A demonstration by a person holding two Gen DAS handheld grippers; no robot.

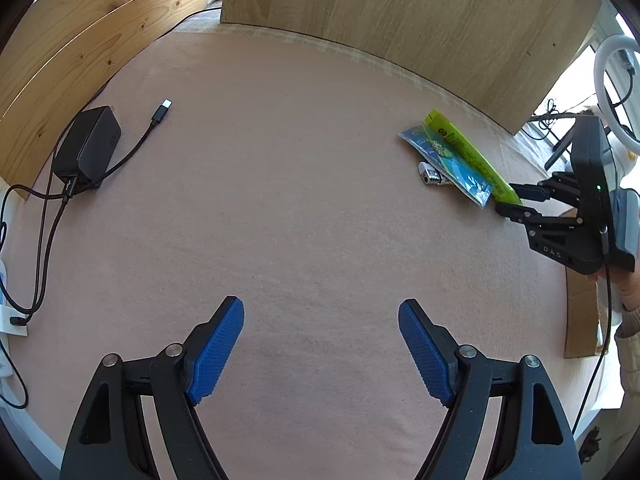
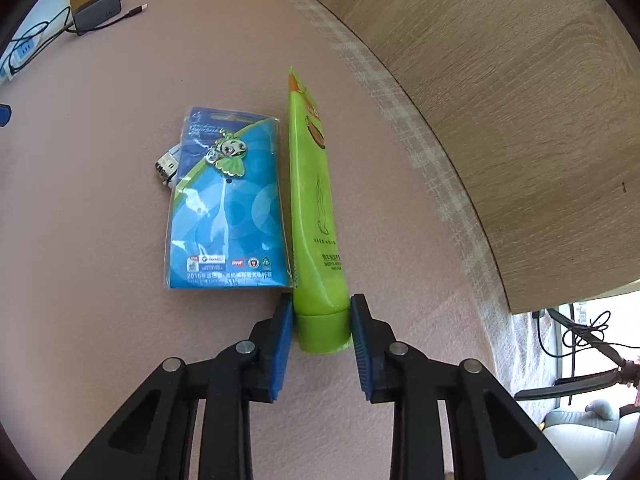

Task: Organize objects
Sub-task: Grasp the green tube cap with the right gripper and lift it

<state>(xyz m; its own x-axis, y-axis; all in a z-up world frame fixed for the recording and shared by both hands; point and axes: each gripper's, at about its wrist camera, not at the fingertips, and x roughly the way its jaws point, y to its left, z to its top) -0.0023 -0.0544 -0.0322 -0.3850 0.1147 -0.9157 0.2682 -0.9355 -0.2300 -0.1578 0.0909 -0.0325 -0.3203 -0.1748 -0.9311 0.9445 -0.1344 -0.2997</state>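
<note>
A green tube (image 2: 316,216) lies on the pink table cloth (image 2: 100,240) with its cap toward me. My right gripper (image 2: 322,320) is shut on the tube's cap end, a blue pad on each side. A blue packaged card (image 2: 228,216) lies just left of the tube, over a small silver object (image 2: 166,166). In the left wrist view the tube (image 1: 468,152), the card (image 1: 452,166) and the right gripper (image 1: 516,200) sit at the far right. My left gripper (image 1: 320,340) is open and empty above bare cloth.
A black power adapter (image 1: 88,146) with its cable and USB-C plug (image 1: 164,106) lies at the far left. Wooden boards (image 1: 400,20) stand along the back edge. A white power strip (image 1: 6,312) sits at the left edge. A ring light (image 1: 612,72) stands at the right.
</note>
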